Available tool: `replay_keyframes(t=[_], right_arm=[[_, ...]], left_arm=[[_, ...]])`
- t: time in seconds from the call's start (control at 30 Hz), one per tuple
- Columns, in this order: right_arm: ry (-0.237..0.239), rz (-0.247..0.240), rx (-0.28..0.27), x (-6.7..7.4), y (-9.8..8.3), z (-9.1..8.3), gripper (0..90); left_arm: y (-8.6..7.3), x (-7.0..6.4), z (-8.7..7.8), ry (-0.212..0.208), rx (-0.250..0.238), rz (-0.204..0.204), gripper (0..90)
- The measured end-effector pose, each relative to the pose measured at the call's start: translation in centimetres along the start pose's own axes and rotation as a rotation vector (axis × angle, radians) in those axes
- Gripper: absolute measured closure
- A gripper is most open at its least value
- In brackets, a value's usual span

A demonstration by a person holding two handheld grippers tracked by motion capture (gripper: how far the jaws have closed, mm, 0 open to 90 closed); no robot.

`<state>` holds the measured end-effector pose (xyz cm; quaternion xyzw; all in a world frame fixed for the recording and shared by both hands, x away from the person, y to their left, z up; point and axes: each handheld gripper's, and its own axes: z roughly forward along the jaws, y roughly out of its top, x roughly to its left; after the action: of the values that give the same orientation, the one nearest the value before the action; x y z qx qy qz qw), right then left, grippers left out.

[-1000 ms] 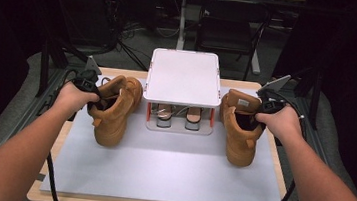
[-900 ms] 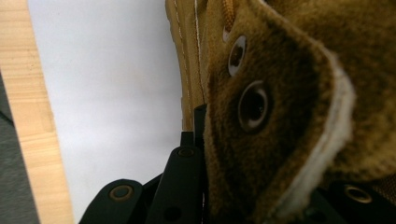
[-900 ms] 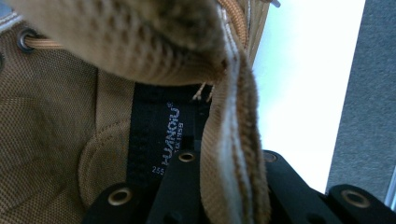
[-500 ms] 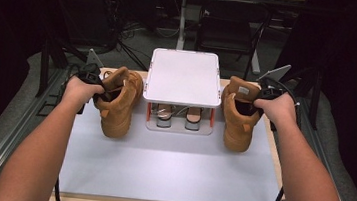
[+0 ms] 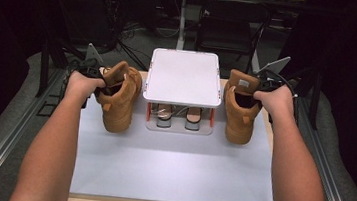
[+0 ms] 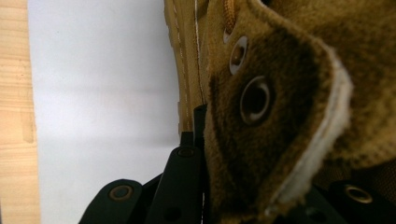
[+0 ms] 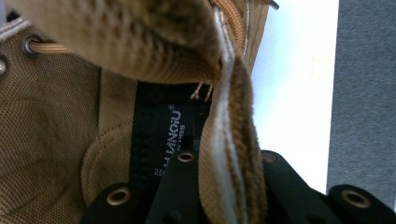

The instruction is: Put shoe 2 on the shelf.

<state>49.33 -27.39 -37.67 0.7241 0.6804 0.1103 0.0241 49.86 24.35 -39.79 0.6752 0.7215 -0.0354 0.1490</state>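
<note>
left gripper [image 5: 99,83]: jaws nearly closed, pinched on the collar flap of the left tan suede lace-up boot [image 5: 118,96]; in the left gripper view the flap [image 6: 275,121] sits squeezed between the black jaws.
right gripper [image 5: 258,91]: jaws nearly closed, clamped on the collar edge of the right tan suede lace-up boot [image 5: 239,109]; the right gripper view shows the folded edge [image 7: 229,154] between the jaws.
boot positions: each boot hangs directly under and ahead of its own gripper, sole on the pale grey table mat [image 5: 169,170].
long axes: both run toe toward the person, heel away, roughly parallel.
key relation: the small white two-tier shoe rack [image 5: 184,76] stands between the grippers, inboard of each; left boot nearer the left hand, right boot nearer the right.
rack contents: a pair of shoes [image 5: 179,116] on the lower tier; top shelf bare.
judgement: any placing move runs inward and upward from both sides.
</note>
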Motion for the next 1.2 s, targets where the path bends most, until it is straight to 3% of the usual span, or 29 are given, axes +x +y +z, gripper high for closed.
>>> replay_keyframes(t=[0.27,0.4,0.57,0.73,0.9,1.03,1.2], right_arm=[[-0.007,-0.006,-0.009,0.4,2.1,-0.2,86.1],[0.016,0.000,-0.026,0.3,3.2,-0.3,86.1],[0.049,0.015,-0.035,0.2,3.7,-0.3,86.1],[0.032,0.007,-0.032,0.6,3.9,-0.6,86.1],[0.048,0.020,-0.042,0.6,4.4,-1.8,86.1],[0.026,0.019,-0.060,1.1,5.1,-3.5,86.0],[0.056,0.018,-0.104,1.4,5.6,-6.2,86.0]], left_arm=[[0.7,-0.4,-0.4,-0.008,-0.013,-0.022,86.1],[1.0,-0.7,-1.0,-0.011,-0.016,-0.013,86.1],[1.2,-0.9,-1.5,-0.018,-0.033,-0.018,86.1],[1.6,-1.1,-1.7,0.004,-0.033,-0.016,86.1],[2.6,-1.3,-2.0,0.001,-0.035,-0.014,86.1],[3.5,-1.8,-3.1,0.000,-0.038,-0.021,86.1],[4.1,-3.0,-5.0,0.011,-0.094,-0.018,86.0]])
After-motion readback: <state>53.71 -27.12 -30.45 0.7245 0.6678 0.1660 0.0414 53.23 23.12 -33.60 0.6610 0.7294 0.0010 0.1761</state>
